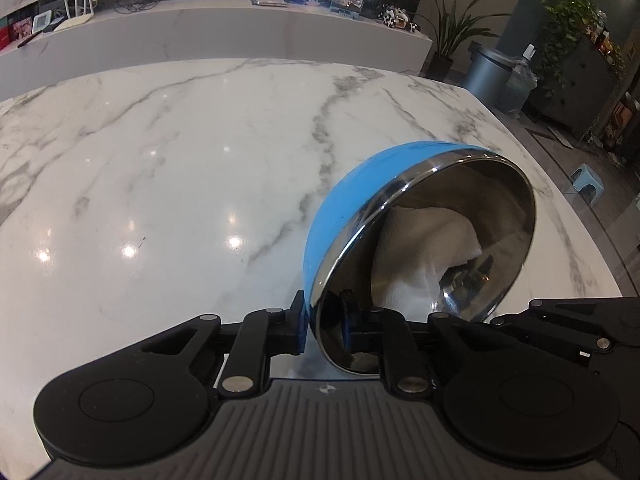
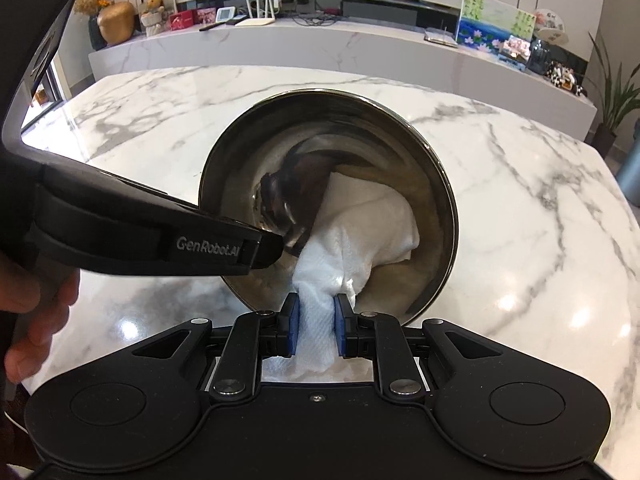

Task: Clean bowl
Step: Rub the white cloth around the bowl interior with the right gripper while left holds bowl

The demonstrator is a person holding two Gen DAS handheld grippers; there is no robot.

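Observation:
A bowl [image 1: 340, 220], blue outside and steel inside, is tipped on its side above the marble table, with its mouth facing right. My left gripper [image 1: 322, 326] is shut on its lower rim, one pad on the blue wall and the other inside. A white paper towel [image 1: 416, 252] lies crumpled against the inner wall. In the right wrist view the bowl [image 2: 400, 148] opens toward me. My right gripper [image 2: 315, 328] is shut on the tail of the paper towel [image 2: 360, 224], which reaches into the bowl. The left gripper [image 2: 276, 250] comes in from the left onto the rim.
The marble table [image 1: 160, 152] stretches out under the bowl. Behind it runs a long counter [image 2: 320, 44] with a router, pictures and small ornaments. Potted plants [image 1: 452, 36], a grey bin [image 1: 486, 76] and a blue stool [image 1: 586, 178] stand off the table's right side. A hand [image 2: 36, 320] shows at the left.

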